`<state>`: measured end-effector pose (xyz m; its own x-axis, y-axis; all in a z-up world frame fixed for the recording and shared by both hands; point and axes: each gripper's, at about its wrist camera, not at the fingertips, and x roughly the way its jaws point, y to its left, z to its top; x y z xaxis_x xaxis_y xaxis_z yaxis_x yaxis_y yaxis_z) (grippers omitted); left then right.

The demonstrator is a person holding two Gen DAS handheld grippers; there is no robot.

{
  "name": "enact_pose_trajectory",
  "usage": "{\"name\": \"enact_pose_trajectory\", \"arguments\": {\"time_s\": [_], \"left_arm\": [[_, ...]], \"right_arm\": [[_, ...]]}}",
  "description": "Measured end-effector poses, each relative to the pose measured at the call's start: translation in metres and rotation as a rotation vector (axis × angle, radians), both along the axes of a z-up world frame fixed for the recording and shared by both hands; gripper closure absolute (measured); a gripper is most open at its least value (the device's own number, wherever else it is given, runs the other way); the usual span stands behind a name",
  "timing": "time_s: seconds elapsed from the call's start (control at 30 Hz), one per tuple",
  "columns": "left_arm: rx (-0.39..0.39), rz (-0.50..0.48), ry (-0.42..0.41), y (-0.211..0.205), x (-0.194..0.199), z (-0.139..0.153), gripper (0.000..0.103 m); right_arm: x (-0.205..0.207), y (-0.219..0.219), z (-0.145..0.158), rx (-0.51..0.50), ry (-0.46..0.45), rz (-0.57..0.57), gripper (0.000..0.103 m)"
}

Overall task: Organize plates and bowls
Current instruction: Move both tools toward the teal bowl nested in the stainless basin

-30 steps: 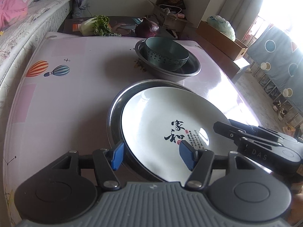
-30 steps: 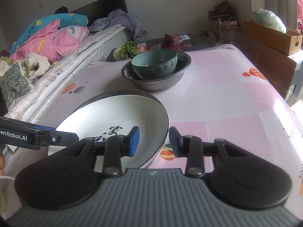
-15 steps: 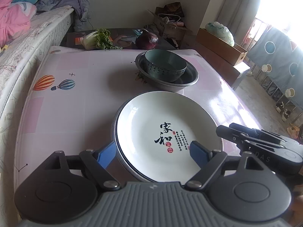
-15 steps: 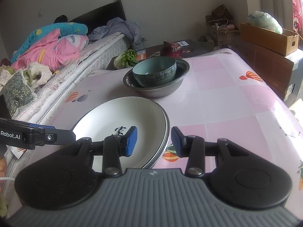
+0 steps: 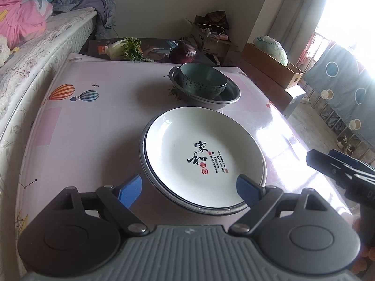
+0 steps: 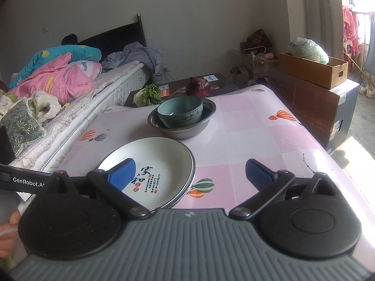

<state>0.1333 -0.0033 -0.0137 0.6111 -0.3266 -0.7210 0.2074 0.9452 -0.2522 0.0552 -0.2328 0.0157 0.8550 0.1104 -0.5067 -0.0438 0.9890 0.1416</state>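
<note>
A white plate (image 5: 201, 154) with black calligraphy lies flat on a slightly wider metal plate (image 5: 142, 157) on the pink table. My left gripper (image 5: 189, 190) hovers at the plate's near rim. Its jaws are opening wide, and the blue pads stand clear of the rim on both sides. In the right wrist view the same white plate (image 6: 161, 161) lies low and left. My right gripper (image 6: 190, 174) is opening fully above its right edge and touches nothing. Farther back, a teal bowl (image 5: 202, 79) sits inside a metal basin (image 5: 230, 97).
A bed with pink bedding (image 6: 54, 79) runs along the table's left side. Leafy greens (image 5: 126, 49) and a purple vegetable (image 5: 184, 52) lie on a dark surface past the far edge. Cardboard boxes (image 6: 311, 70) stand to the right. A hand (image 6: 7, 234) shows at the lower left.
Both grippers let go of the white plate, spread wide and drew back and up. The plate, held raised a second ago, now rests flat on the metal plate.
</note>
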Motion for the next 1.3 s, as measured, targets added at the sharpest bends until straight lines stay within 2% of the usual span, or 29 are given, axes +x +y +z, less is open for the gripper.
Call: {"name": "enact_pose_trajectory", "arguments": {"time_s": [0.27, 0.47, 0.57, 0.63, 0.73, 0.9, 1.3], "left_arm": [[0.008, 0.014, 0.005, 0.005, -0.005, 0.001, 0.013], [0.048, 0.042, 0.000, 0.006, -0.007, 0.006, 0.011], [0.057, 0.050, 0.003, 0.007, -0.006, 0.005, 0.011], [0.072, 0.054, 0.004, 0.007, -0.006, 0.006, 0.011], [0.095, 0.061, 0.004, 0.008, -0.005, 0.006, 0.011], [0.111, 0.072, -0.001, 0.011, -0.003, 0.006, 0.011], [0.119, 0.080, 0.004, 0.015, 0.002, 0.003, 0.011]], "right_arm": [[-0.021, 0.006, 0.021, -0.171, -0.019, -0.089, 0.001], [-0.023, 0.024, 0.027, -0.338, -0.026, -0.126, 0.001], [-0.026, 0.033, 0.027, -0.430, -0.059, -0.163, 0.001], [-0.026, 0.036, 0.028, -0.454, -0.073, -0.158, 0.001], [-0.025, 0.035, 0.029, -0.426, -0.067, -0.124, 0.001], [-0.023, 0.029, 0.034, -0.310, -0.063, -0.080, 0.001], [-0.014, 0.022, 0.029, -0.172, -0.045, -0.062, 0.001]]}}
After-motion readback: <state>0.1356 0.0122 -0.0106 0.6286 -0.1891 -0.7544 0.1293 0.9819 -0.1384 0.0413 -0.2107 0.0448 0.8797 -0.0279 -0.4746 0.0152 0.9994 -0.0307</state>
